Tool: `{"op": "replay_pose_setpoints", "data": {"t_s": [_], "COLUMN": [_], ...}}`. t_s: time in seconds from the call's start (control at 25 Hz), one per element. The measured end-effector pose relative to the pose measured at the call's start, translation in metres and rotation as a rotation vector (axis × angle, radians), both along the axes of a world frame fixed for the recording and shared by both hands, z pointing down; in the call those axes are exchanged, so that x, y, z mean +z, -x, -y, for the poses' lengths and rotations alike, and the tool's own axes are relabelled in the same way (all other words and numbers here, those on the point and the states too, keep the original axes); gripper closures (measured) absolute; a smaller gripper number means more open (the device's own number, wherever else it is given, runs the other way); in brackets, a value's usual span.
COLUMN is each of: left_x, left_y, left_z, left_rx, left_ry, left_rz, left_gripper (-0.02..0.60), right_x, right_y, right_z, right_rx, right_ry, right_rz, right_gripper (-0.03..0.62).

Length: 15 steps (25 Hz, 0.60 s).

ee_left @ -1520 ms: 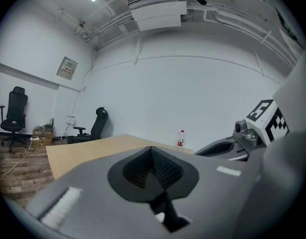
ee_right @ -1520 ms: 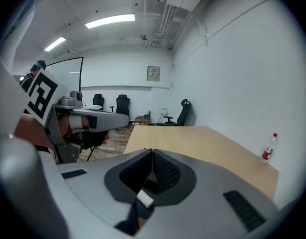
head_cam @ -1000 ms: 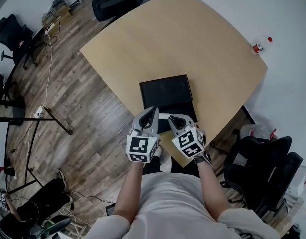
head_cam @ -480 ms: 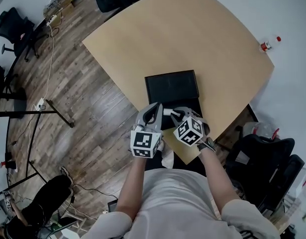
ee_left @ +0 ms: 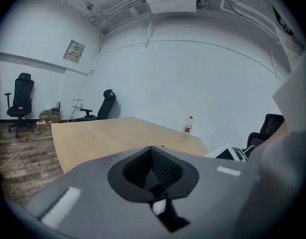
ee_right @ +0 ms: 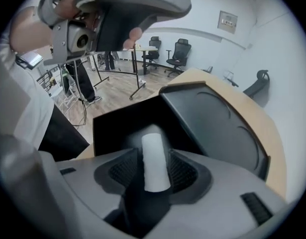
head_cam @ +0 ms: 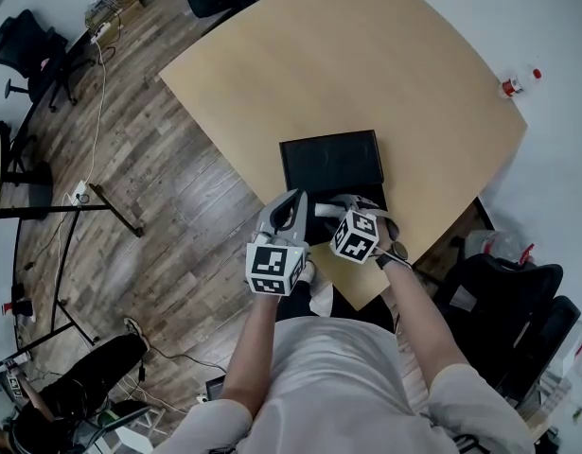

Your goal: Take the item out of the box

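The one item (ee_right: 155,158) is a short white roll, and it sits in the gap of my right gripper (ee_right: 155,172). Its long axis runs straight along my jaws. The near end is tucked back between the pads and the far end points away and down into the dark inside of the box (ee_right: 110,126). My right jaws have just been opening and now stand released. There is a sliver of space on each side of the roll, so the pads are not pressing it. I cannot tell whether its far end touches the box floor.

There is one box, black and open, directly under me. Its single lid (head_cam: 331,159) is laid back flat on the far side, with its inner face up and two curved lines showing on it.

My left gripper (head_cam: 289,206) hangs just beside the right one, at the near edge of the box, and points far more level. Its jaws are clenched pad to pad, and I can make out nothing held in them.

That makes two grippers, one in each of the person's hands. Everything rests on one pale wooden table (head_cam: 366,64). A single small bottle (head_cam: 510,85) with a red cap stands upright at the table's far corner, well apart from the box. Wood-plank floor (head_cam: 158,206) lies around the table.
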<state>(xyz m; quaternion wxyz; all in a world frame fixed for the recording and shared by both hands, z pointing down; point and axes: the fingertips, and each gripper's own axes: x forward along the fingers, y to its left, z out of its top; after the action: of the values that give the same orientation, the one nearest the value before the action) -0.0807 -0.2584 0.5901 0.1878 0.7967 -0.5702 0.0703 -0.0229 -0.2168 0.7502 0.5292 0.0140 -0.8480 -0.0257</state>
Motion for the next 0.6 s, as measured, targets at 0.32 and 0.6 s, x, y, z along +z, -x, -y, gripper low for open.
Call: {"op": "replay_pose_setpoints", "data": {"t_s": [0.32,0.6], "left_x": [-0.002,0.001], "left_y": [0.010,0.015], "left_z": [-0.002,-0.007], "left_rx": [-0.024,-0.046], "left_ry": [-0.009,-0.004], "left_rz": [0.008,0.006], "left_gripper": [0.575,0.575], "right_x": [0.019,0.020], "right_y": [0.001,-0.001], "right_z": [0.004,0.003], "right_rx": [-0.084,-0.049], "right_ry": [-0.005,0.069], "right_rz": [-0.058,-0.021], "right_gripper": [0.418,0.431]}}
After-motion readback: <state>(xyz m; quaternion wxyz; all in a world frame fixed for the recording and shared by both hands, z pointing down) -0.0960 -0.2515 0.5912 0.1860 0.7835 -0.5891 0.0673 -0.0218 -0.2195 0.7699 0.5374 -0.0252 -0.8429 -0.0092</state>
